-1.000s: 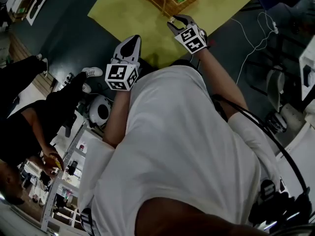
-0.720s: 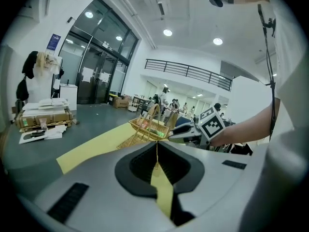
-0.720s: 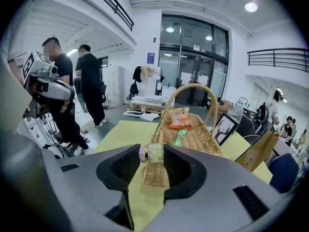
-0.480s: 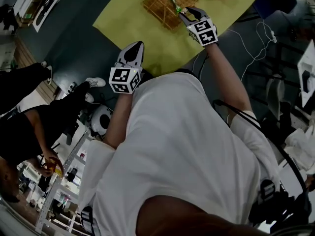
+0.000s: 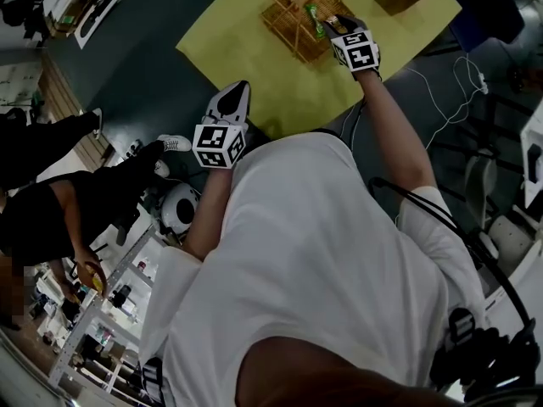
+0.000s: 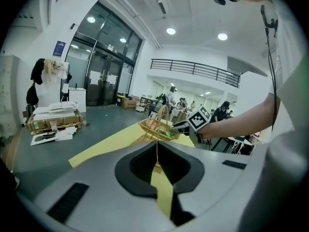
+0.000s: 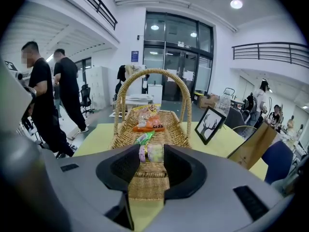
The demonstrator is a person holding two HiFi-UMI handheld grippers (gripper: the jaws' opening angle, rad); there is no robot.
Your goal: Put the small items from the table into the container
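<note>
Head view: right gripper (image 5: 335, 25) reaches over the wicker basket (image 5: 293, 28) on the yellow table (image 5: 246, 49).

Left gripper view: left gripper (image 6: 156, 146) closed, empty.

Right gripper view: jaws pinch a small wrapped sweet (image 7: 151, 152), seemingly above the basket's near rim. Best carried farther in before releasing.

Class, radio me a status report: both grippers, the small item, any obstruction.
Left gripper shut, empty. Right gripper jaws clamped on wrapped sweet, at wicker basket near rim. Only the basket handle ahead; way in looks open.
</note>
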